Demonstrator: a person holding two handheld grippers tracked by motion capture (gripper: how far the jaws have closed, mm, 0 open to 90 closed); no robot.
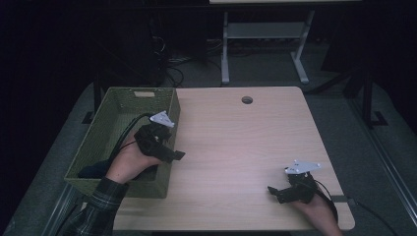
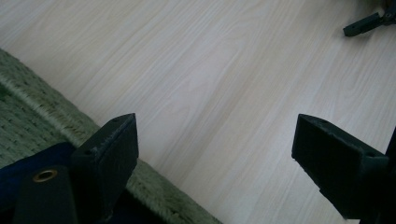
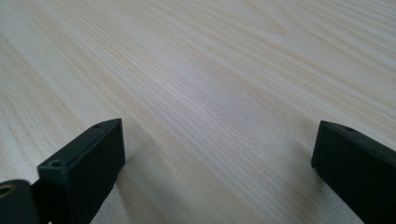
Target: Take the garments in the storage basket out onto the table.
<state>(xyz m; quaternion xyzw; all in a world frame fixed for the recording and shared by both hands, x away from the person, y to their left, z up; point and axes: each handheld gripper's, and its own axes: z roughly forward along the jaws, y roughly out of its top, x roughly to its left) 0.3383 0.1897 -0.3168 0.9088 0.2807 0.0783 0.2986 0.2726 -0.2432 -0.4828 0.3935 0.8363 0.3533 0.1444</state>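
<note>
the dark blue cloth point(image 1: 93, 170) lies in the near end of the green woven basket point(image 1: 120, 105), which sits at the left edge of the counter point(image 1: 236, 142). in the left gripper view the same cloth point(image 2: 28, 161) shows as a dark fold just inside the basket rim point(image 2: 42, 109), right under the near jaw.

the left gripper point(image 1: 169, 152) hangs over the basket's right wall with its jaws wide apart and nothing between them; its tips point out over the bare wood rather than down into the basket. the right gripper point(image 1: 276, 192) rests low near the front right corner of the counter, also spread open and empty, well apart from the basket.

the step in hand looks like reaching for the cloth with the left gripper. to do it well, i would turn the wrist back so the jaws aim down and inward, clear the woven wall first, then come down over the bunched part of the cloth (a raised fold gives the pads something to bite, a flat layer tends to slip). keep the jaws fully spread until one sits either side of the fold, and close only then. watch that a jaw does not catch the rim and drag the basket toward the counter's edge. the right gripper could stay where it is, or move in to steady the basket's near wall if it shifts.
</note>
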